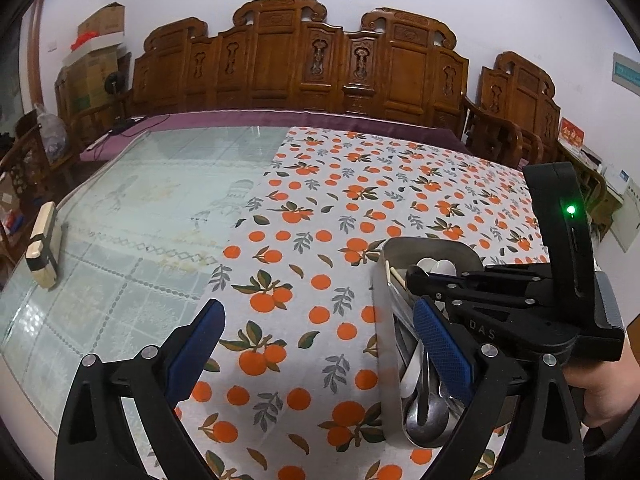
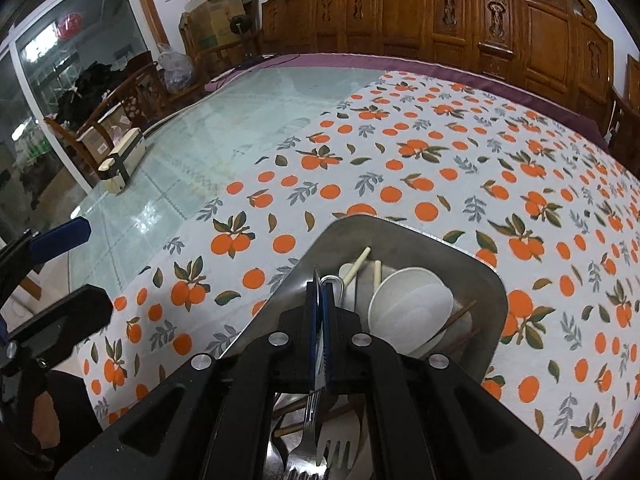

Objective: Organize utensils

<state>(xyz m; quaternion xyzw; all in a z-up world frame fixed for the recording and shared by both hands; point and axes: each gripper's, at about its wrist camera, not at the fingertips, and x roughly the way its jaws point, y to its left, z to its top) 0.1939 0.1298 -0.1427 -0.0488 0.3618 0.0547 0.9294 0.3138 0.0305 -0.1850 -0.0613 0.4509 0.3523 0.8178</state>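
Table (image 2: pixel 240 132): glass top, half under an orange-print cloth (image 2: pixel 440 168), bearing a steel tray (image 2: pixel 400 236) of mixed utensils for sorting. Right gripper (image 2: pixel 320 320): jaws pressed nearly together over the tray, apparently pinching a thin metal utensil handle (image 2: pixel 317 284) for lifting out. Left gripper (image 1: pixel 316 344): jaws wide apart, empty, beside the tray.

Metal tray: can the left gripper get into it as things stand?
Probably not cleanly. The left gripper is open over the tablecloth beside the metal tray, but the right gripper, shut on a metal fork, sits right over the tray's contents.
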